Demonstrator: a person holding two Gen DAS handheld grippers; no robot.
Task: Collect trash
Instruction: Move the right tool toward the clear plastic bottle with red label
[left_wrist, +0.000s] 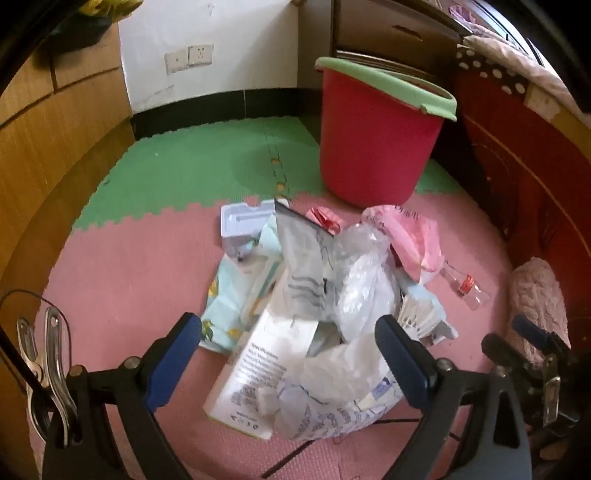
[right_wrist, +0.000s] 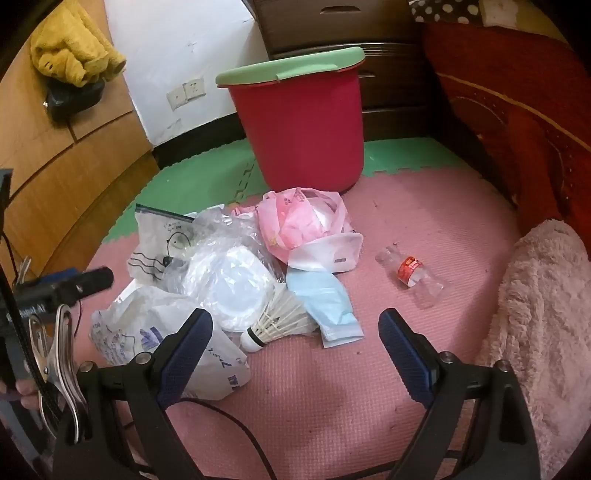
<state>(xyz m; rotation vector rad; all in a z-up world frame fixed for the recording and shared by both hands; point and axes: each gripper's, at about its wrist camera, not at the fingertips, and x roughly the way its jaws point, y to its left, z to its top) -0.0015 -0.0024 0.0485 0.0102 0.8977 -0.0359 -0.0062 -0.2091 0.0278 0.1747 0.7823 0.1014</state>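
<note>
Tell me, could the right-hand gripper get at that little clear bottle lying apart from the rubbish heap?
Probably yes. The right gripper is open and holds nothing, and the bottle lies alone on bare pink mat, off to the side of the trash pile. Nothing stands between them.

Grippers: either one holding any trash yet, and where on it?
Nothing held. Left gripper and right gripper both gape open above the trash pile.
</note>
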